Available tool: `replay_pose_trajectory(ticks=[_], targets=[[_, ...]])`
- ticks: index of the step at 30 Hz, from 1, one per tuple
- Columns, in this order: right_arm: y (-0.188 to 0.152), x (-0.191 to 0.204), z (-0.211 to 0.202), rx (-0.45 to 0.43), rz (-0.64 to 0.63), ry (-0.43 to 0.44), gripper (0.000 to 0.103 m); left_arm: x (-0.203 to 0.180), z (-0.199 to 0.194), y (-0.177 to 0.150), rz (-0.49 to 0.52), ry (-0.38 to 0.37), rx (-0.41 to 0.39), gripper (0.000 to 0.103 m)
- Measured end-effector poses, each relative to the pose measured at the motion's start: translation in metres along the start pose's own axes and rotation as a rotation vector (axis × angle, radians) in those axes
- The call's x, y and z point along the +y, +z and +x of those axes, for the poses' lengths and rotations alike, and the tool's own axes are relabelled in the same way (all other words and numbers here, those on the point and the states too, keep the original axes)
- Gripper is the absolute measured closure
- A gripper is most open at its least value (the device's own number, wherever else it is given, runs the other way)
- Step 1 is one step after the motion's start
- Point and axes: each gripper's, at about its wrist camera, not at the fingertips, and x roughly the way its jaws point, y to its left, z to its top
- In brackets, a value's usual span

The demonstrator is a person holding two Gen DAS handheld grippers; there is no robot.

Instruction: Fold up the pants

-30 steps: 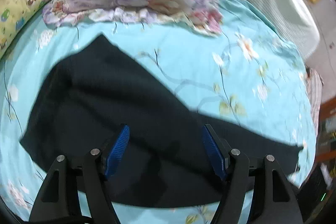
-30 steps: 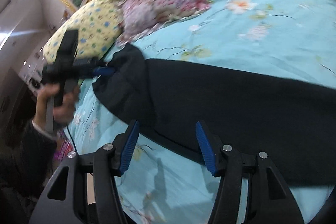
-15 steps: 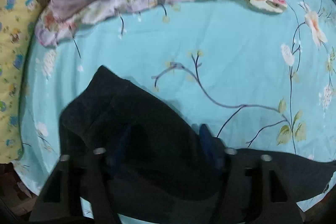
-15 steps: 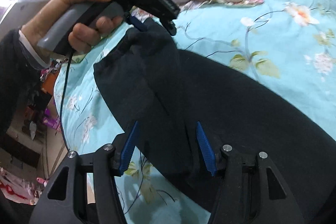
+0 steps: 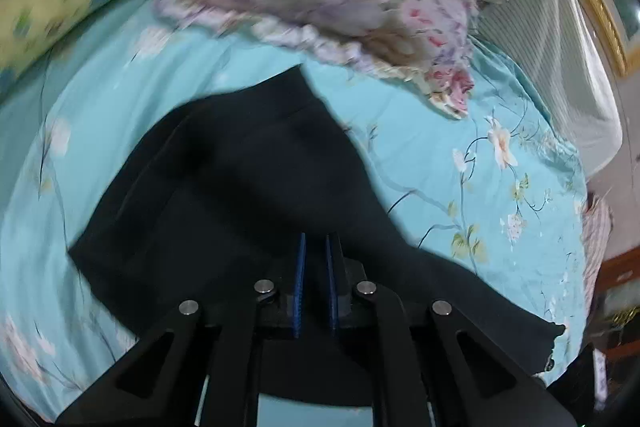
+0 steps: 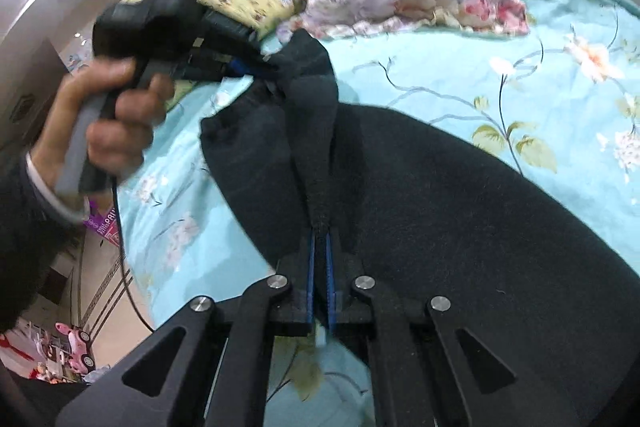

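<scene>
Right wrist view: both claws — left gripper (image 6: 256, 67) and right gripper (image 6: 319, 247) — were apart a moment ago and now pinch the pants (image 6: 440, 195), lifting one end off the bed (image 6: 440, 67) to fold.

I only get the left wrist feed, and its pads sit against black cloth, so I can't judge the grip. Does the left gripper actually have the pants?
Observer: Yes. The right wrist view shows the left gripper shut on a corner of the pants, held above the bedsheet.
Operator: And the right gripper?
Observer: The right gripper is shut on the pants too, with cloth between its blue pads.
Operator: Is the cloth between the two slack?
Observer: No, a raised ridge of cloth runs straight from one gripper to the other.
</scene>
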Motion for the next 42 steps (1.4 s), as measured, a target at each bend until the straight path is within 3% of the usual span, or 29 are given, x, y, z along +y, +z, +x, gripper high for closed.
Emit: replay_pose_trajectory(ticks=[5,9,10,12,13,15,19,21,22,24,25,26,28,32,36,42], targets=[[-0.001,0.014,-0.001,0.027,-0.044,-0.005,0.097,0.028,-0.014,-0.034,-0.07,-0.078,-0.045,0.099],[-0.01,0.019,0.003,0.071,-0.073,-0.021,0.097,0.012,-0.019,-0.038,-0.001,-0.104,-0.03,0.096],[-0.011,0.019,0.007,0.085,-0.08,-0.039,0.097,0.004,-0.021,-0.035,0.019,-0.095,-0.037,0.085],[-0.012,0.016,0.011,0.097,-0.062,-0.042,0.097,-0.013,-0.021,-0.024,0.04,-0.065,-0.028,0.049],[-0.013,0.016,0.011,0.097,-0.057,-0.041,0.097,-0.02,-0.019,-0.019,0.038,-0.037,-0.03,0.024],[-0.013,0.016,0.014,0.098,-0.052,-0.046,0.097,-0.04,-0.015,-0.008,0.046,-0.01,-0.056,0.023],[-0.013,0.017,0.016,0.103,-0.055,-0.054,0.097,-0.088,0.023,0.016,0.125,0.223,-0.026,0.021],[-0.012,0.018,0.014,0.101,-0.058,-0.053,0.097,-0.097,0.052,0.024,0.138,0.382,0.018,0.021],[-0.011,0.018,0.013,0.098,-0.062,-0.051,0.098,-0.096,0.065,0.026,0.137,0.423,0.043,0.023],[-0.01,0.019,0.008,0.086,-0.065,-0.048,0.098,-0.093,0.08,0.025,0.159,0.478,0.066,0.047],[-0.01,0.019,0.006,0.081,-0.066,-0.046,0.098,-0.092,0.081,0.024,0.163,0.483,0.067,0.07],[-0.008,0.019,0.003,0.068,-0.067,-0.045,0.098,-0.087,0.077,0.022,0.153,0.441,0.058,0.083],[-0.006,0.02,-0.002,0.051,-0.067,-0.044,0.098,-0.076,0.06,0.02,0.112,0.343,0.015,0.093],[-0.002,0.021,-0.011,0.019,-0.068,-0.034,0.098,-0.036,0.013,0.005,-0.002,0.146,-0.084,0.096],[-0.002,0.022,-0.012,0.013,-0.089,-0.025,0.098,0.014,-0.016,-0.024,-0.127,0.017,-0.143,0.096],[-0.005,0.028,0.007,0.077,-0.1,-0.04,0.098,0.06,-0.011,-0.051,-0.23,-0.06,-0.143,0.096]])
